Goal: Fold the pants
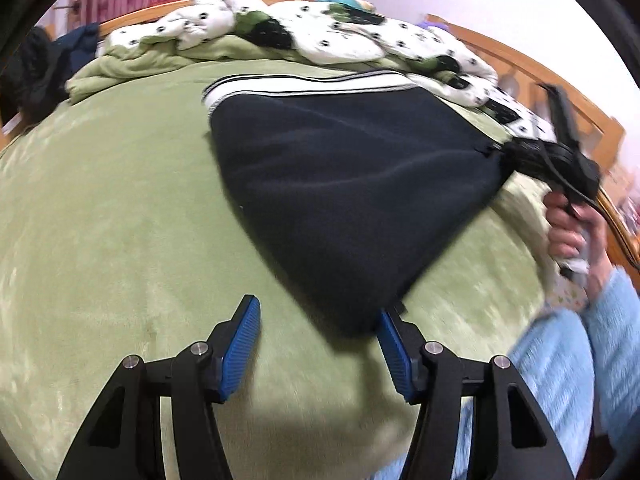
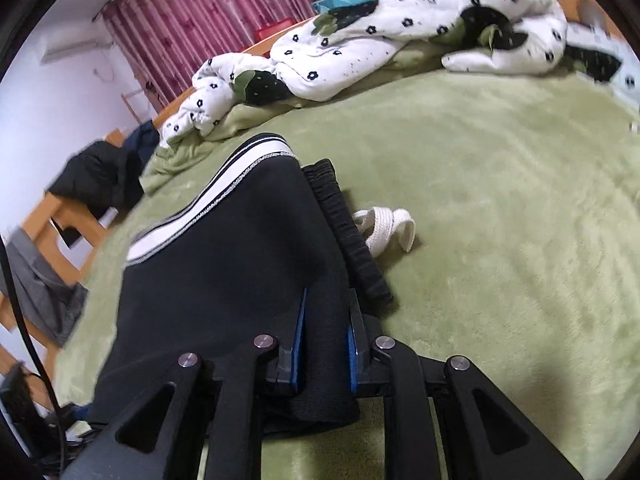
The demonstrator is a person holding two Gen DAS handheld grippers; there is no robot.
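Note:
Black pants (image 1: 340,184) with a white side stripe (image 1: 304,82) lie on a green blanket (image 1: 112,208). In the left wrist view my left gripper (image 1: 316,320) is open, its blue pads just short of the pants' near corner, holding nothing. My right gripper (image 1: 532,156) is at the right, shut on the pants' edge and lifting it. In the right wrist view the right gripper (image 2: 326,308) pinches black fabric (image 2: 224,280) between its blue pads. The black elastic waistband (image 2: 348,232) and a white drawstring (image 2: 386,228) lie beside it.
A white flowered quilt (image 2: 360,44) is heaped along the far side of the bed. A wooden bed frame (image 1: 576,108) rims the right side. Dark clothes (image 2: 96,180) hang at the left edge. Red curtains (image 2: 192,12) are behind.

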